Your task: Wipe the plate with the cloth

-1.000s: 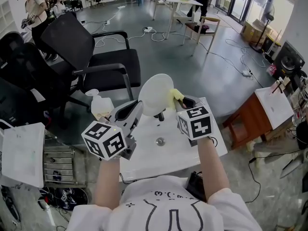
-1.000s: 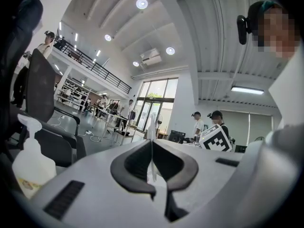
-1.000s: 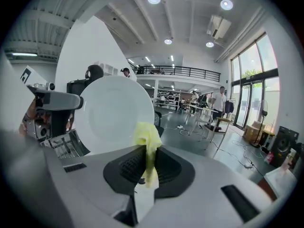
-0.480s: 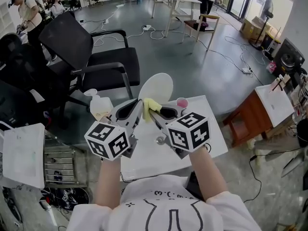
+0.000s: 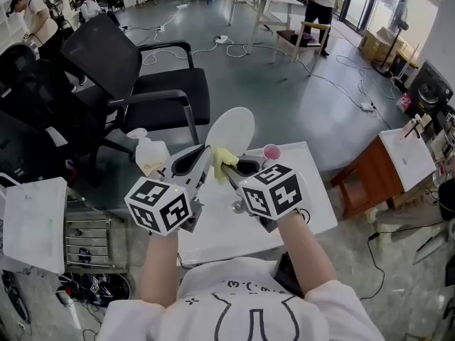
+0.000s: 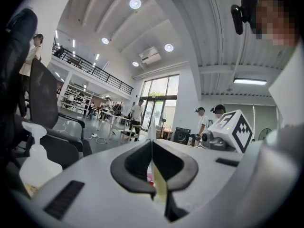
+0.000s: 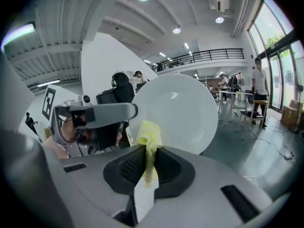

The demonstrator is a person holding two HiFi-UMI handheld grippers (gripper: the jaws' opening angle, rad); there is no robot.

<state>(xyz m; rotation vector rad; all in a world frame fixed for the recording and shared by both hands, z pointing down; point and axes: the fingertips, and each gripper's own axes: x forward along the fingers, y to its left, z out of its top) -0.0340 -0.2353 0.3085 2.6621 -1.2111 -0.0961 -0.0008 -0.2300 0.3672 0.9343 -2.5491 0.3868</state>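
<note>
Head view: white plate (image 5: 231,130), yellow cloth (image 5: 223,159)

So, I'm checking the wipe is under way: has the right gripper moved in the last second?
Yes. The right gripper, shut on the cloth, has swung left across the bottom of the plate, uncovering the pink cup it hid before.

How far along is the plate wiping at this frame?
Done: the left gripper is shut on the white plate, held up on edge; the right gripper is shut on the yellow cloth. In hand: the cloth is up at the plate's lower face. Left: the wiping itself; no cleaned area is discernible.
</note>
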